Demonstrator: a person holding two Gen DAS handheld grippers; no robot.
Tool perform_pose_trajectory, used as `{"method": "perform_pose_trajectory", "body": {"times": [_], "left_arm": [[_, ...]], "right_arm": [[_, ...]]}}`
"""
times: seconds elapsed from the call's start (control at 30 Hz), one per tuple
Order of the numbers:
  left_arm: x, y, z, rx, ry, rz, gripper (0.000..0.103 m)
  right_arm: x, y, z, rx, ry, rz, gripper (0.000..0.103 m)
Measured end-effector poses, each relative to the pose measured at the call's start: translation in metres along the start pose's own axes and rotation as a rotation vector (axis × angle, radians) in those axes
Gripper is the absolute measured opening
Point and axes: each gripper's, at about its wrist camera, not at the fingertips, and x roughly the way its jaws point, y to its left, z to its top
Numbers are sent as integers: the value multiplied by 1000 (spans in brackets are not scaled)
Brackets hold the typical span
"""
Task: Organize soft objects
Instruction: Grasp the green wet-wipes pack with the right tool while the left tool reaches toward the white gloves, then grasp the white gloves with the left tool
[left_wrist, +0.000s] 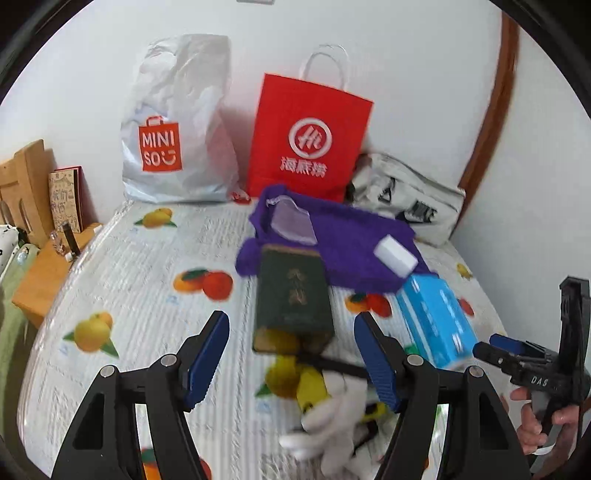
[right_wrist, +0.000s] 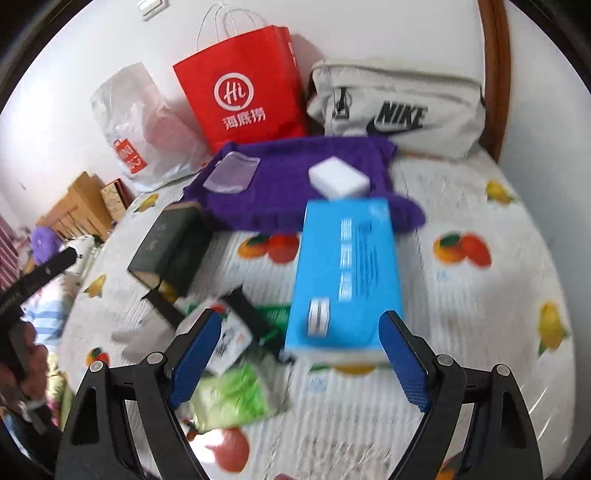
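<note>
A purple knitted cloth (left_wrist: 354, 240) lies on the fruit-print bed, also in the right wrist view (right_wrist: 291, 177), with a white sponge block (left_wrist: 395, 258) (right_wrist: 338, 179) and a clear pouch (left_wrist: 293, 221) (right_wrist: 231, 173) on it. A white and yellow plush toy (left_wrist: 332, 424) lies just ahead of my open left gripper (left_wrist: 291, 365). A dark green box (left_wrist: 291, 299) (right_wrist: 171, 243) lies beyond it. My open right gripper (right_wrist: 299, 365) is at the near end of a blue box (right_wrist: 343, 273) (left_wrist: 436, 321). A green soft pack (right_wrist: 236, 398) lies by its left finger.
A Miniso plastic bag (left_wrist: 173, 125), a red paper bag (left_wrist: 306, 136) (right_wrist: 243, 88) and a grey Nike bag (right_wrist: 399, 110) stand against the back wall. A wooden bedside shelf (left_wrist: 40, 273) is at the left. A small white carton (right_wrist: 229, 339) lies near the green pack.
</note>
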Motion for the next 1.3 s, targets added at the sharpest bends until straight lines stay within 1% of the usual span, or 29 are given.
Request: {"method": "perform_pose_trajectory", "body": {"times": [0.1, 0.2, 0.3, 0.37, 0.4, 0.47, 0.53, 0.6, 0.73, 0.8, 0.83, 0.87, 0.93, 0.97, 1.1, 1.2, 1.3], "left_arm": [[4, -5, -16, 9, 41, -29, 68], [10, -7, -32, 0, 97, -21, 68], [12, -10, -48, 15, 114, 1, 68], [13, -12, -55, 34, 121, 18, 69], [14, -11, -58, 36, 128, 24, 72], [14, -10, -61, 36, 141, 29, 72], [13, -8, -63, 37, 140, 31, 72], [12, -8, -63, 33, 136, 25, 72], [14, -8, -63, 19, 136, 3, 73], [16, -10, -65, 26, 139, -8, 73], [18, -11, -65, 30, 142, -12, 73], [20, -11, -66, 33, 146, -12, 73], [25, -14, -67, 41, 155, -11, 73], [28, -15, -68, 47, 161, -11, 73], [37, -27, -69, 91, 167, -30, 73], [43, -39, -65, 153, 148, -16, 73], [51, -50, -61, 205, 136, -9, 73]], "right_arm": [[-5, 1, -18, 4, -10, -7, 87], [-7, 11, -35, -47, -28, 19, 87], [3, 24, -55, -104, -19, 84, 87], [13, 32, -65, -135, -5, 110, 87], [18, 35, -69, -150, 1, 120, 87], [24, 42, -73, -176, 3, 141, 87], [26, 48, -75, -198, -5, 156, 91], [30, 53, -75, -223, -6, 148, 97], [49, 61, -79, -287, 15, 67, 97], [57, 61, -81, -289, 29, 60, 97], [59, 60, -83, -287, 25, 64, 96], [60, 59, -84, -280, 14, 65, 92], [59, 57, -85, -271, -1, 59, 81], [58, 57, -86, -269, -9, 53, 73], [49, 50, -89, -254, -3, 45, 73], [41, 42, -94, -244, -4, 38, 73], [33, 32, -97, -234, -5, 3, 73]]}}
